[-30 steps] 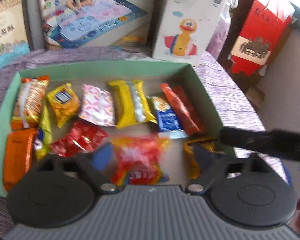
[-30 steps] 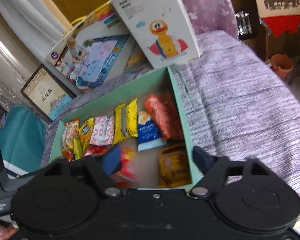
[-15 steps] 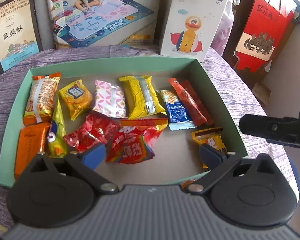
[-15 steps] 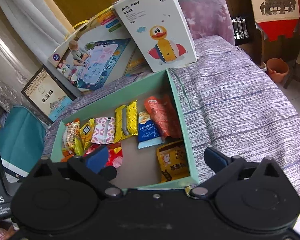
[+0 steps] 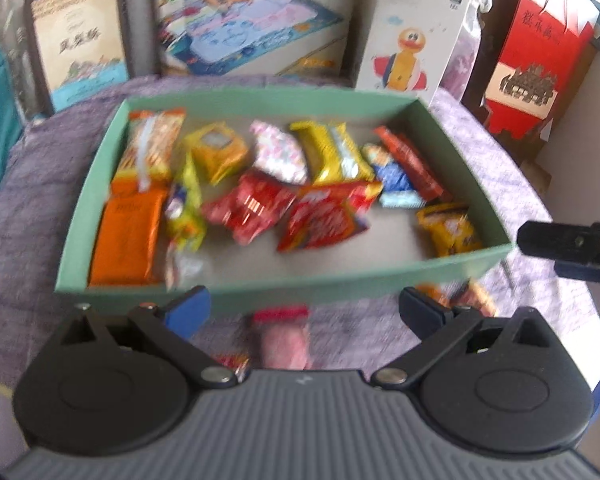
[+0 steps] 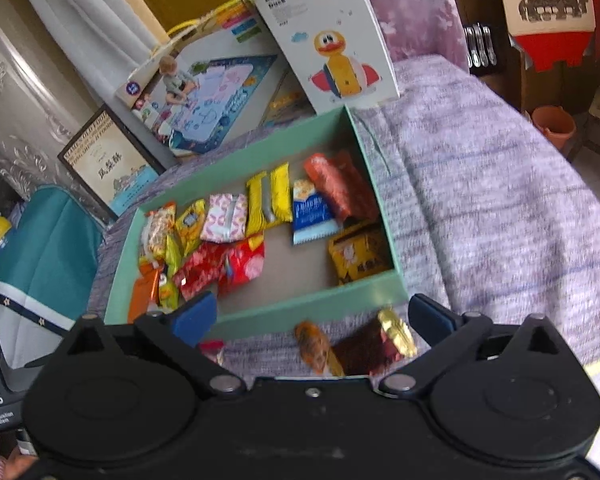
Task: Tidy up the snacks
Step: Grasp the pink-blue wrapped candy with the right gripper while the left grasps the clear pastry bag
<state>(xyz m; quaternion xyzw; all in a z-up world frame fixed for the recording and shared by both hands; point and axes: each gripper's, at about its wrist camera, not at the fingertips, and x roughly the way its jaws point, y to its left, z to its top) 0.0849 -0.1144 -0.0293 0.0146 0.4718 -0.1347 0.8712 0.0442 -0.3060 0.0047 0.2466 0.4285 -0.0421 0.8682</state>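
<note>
A green box [image 5: 340,285] [image 6: 300,313] on a purple cloth holds several snack packets, among them a red rainbow packet [image 5: 324,220] near its middle. My left gripper [image 5: 304,312] hangs open just in front of the box's near wall. A pink snack [image 5: 285,338] lies on the cloth below the gap, and the pads do not touch it. My right gripper [image 6: 314,320] is open wide over the cloth at the box's near right corner. Under it lie an orange-brown wrapped snack [image 6: 316,345] and a dark red and gold one [image 6: 374,344]. It also shows in the left wrist view as the right gripper [image 5: 572,244].
Behind the green box stand a white duck toy box [image 5: 412,40] [image 6: 332,40], a play-mat box [image 5: 252,32] and a framed picture box [image 5: 80,48]. A red box [image 5: 536,60] stands at the far right. The purple cloth [image 6: 480,200] stretches right of the green box.
Both grippers have drawn back from inside the box to its near side. The red rainbow packet that was between my left fingers now lies in the box. My right jaws have spread wider.
</note>
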